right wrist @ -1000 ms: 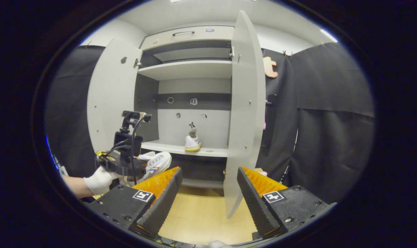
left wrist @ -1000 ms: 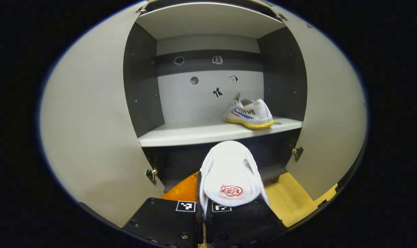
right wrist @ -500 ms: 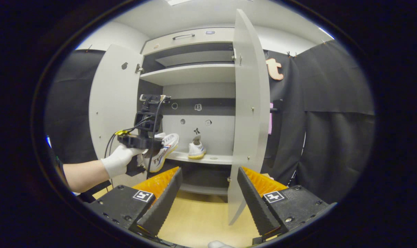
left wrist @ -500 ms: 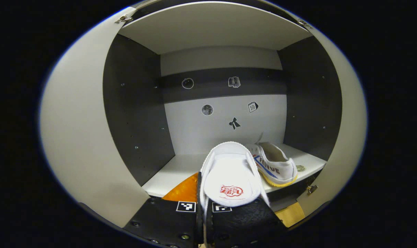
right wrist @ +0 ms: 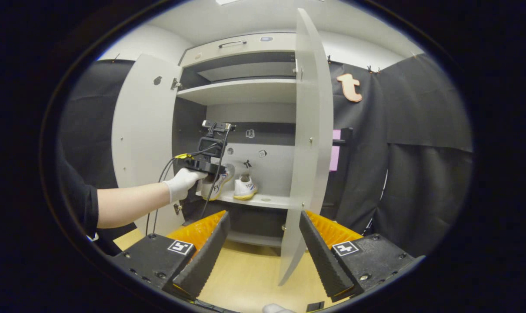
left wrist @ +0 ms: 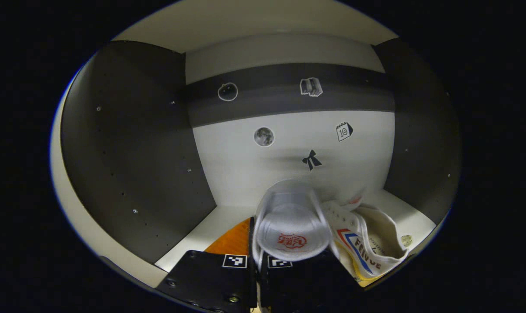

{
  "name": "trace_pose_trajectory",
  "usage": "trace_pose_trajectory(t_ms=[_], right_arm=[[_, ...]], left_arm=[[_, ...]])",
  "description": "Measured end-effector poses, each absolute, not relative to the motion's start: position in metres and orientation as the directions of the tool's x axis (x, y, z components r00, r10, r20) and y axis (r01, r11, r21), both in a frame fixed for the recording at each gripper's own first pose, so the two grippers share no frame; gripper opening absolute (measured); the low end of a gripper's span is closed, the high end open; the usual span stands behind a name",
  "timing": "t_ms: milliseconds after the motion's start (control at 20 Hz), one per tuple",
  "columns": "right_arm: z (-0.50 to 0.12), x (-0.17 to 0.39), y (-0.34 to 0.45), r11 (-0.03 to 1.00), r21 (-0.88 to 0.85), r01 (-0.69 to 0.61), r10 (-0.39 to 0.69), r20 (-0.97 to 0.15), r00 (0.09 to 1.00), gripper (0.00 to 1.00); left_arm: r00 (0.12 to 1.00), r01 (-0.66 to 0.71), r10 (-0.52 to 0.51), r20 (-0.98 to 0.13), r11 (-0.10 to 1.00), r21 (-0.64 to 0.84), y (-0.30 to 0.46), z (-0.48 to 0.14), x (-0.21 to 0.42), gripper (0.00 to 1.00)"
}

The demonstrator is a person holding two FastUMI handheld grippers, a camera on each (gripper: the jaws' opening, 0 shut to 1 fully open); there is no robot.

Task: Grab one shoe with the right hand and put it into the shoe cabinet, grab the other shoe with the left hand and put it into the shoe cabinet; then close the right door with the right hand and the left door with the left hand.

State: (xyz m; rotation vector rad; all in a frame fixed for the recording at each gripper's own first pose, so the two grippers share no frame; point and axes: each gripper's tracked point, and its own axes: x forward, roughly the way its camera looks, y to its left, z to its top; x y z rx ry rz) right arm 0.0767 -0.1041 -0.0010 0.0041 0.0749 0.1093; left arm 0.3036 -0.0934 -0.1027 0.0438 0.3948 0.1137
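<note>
Cabinet shelf [left wrist: 193, 237] carries two shoes: one [left wrist: 367, 243] resting, one [left wrist: 291, 226] clamped in left gripper [left wrist: 258, 271]; right gripper [right wrist: 263, 248] wide.

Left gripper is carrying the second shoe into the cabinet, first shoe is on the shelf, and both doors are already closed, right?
Not quite: both doors stand open in the right gripper view. The left gripper does hold the second shoe beside the first shoe.

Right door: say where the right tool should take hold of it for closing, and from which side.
Take the right door by its free vertical edge, the one away from the hinges, near mid-height. It stands wide open, a thin flat panel with no handle showing on this face. The open right tool could likely straddle that edge from the front, one finger on each face.
</note>
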Motion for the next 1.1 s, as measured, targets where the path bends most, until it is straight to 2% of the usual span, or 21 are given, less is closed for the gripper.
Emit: trace_pose_trajectory(t_ms=[300, 350, 400, 500, 650, 700, 800, 1100], right_arm=[[-0.002, 0.080, -0.111, 0.994, -0.001, -0.106, 0.106, -0.076, 0.991, 1.00], [-0.001, 0.080, -0.110, 0.994, 0.001, -0.108, 0.108, -0.071, 0.992, 1.00], [-0.001, 0.080, -0.111, 0.994, 0.005, -0.110, 0.110, -0.069, 0.992, 1.00], [-0.003, 0.078, -0.110, 0.994, 0.004, -0.113, 0.113, -0.072, 0.991, 1.00], [-0.002, 0.076, -0.108, 0.994, 0.002, -0.113, 0.113, -0.064, 0.992, 1.00], [-0.002, 0.075, -0.107, 0.994, 0.002, -0.113, 0.113, -0.063, 0.992, 1.00], [0.001, 0.072, -0.106, 0.994, 0.000, -0.112, 0.111, -0.054, 0.992, 1.00], [0.006, 0.061, -0.102, 0.995, -0.012, -0.098, 0.098, -0.037, 0.995, 1.00]], left_arm=[[0.901, -0.029, 0.056, -0.430, 0.997, 0.068, -0.105, -0.113, 0.305, 0.14], [0.892, -0.022, 0.044, -0.449, 0.998, 0.054, -0.108, -0.119, 0.303, 0.17], [0.884, -0.020, 0.039, -0.466, 0.999, 0.047, -0.108, -0.124, 0.300, 0.32], [0.899, -0.039, 0.060, -0.433, 0.998, 0.058, -0.097, -0.120, 0.302, 0.64], [0.905, -0.046, 0.046, -0.423, 0.999, 0.010, -0.092, -0.119, 0.297, 0.98], [0.906, -0.056, 0.054, -0.421, 0.998, 0.008, -0.086, -0.118, 0.296, 1.00], [0.909, -0.053, 0.041, -0.415, 0.998, -0.019, -0.085, -0.114, 0.290, 0.96], [0.961, -0.032, 0.019, -0.274, 0.999, -0.044, -0.081, -0.064, 0.267, 0.96]])
